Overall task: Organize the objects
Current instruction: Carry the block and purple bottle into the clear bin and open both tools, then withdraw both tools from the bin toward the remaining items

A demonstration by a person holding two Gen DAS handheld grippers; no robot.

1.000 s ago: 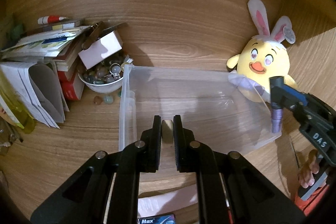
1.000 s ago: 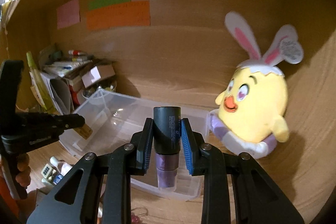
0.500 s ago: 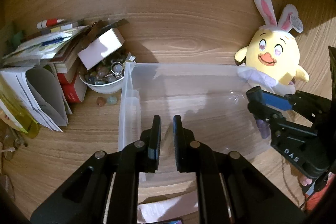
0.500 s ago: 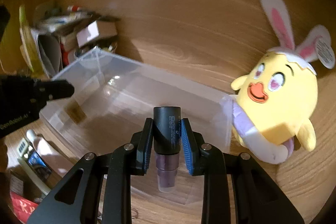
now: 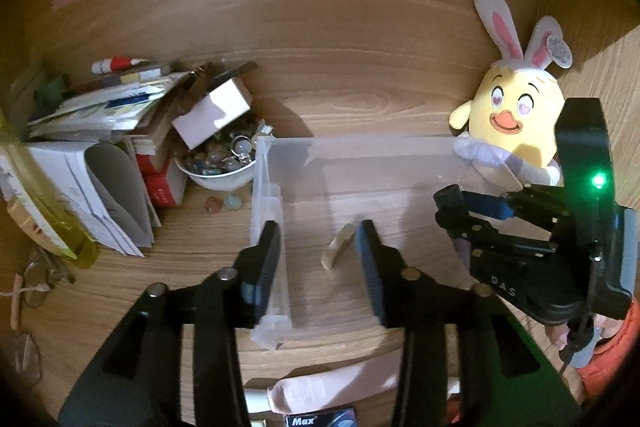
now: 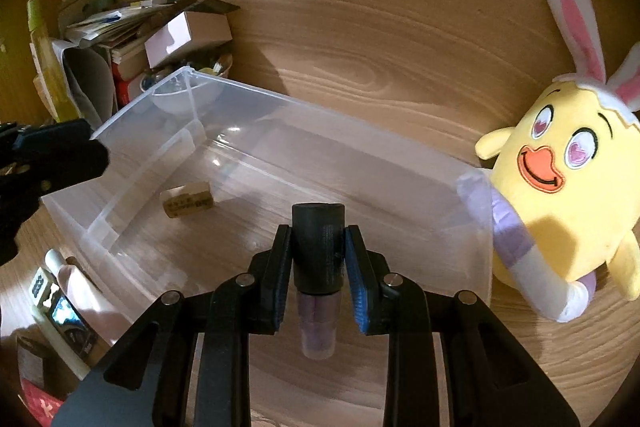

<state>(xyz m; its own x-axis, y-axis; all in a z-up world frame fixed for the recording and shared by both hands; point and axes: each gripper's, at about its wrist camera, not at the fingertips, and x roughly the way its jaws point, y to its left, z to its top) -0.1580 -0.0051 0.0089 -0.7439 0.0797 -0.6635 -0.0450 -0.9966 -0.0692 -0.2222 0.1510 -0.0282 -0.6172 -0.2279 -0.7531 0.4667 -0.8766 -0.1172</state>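
Item: small black-capped tube (image 6: 318, 259), judged light, rigid and slick, pinched at its cap by right tool (image 6: 318, 259) above clear bin (image 6: 420, 163) mid-counter; left tool (image 5: 316, 259), jaws just opened, spread over a tan piece (image 5: 338, 245) inside.

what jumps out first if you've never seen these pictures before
The yellow plush chick with bunny ears stands out, sitting against the right end of the clear plastic bin on the wooden desk. The right gripper holds a dark-capped tube over the bin, while a small tan block lies inside, below the left gripper, whose jaws have just opened.
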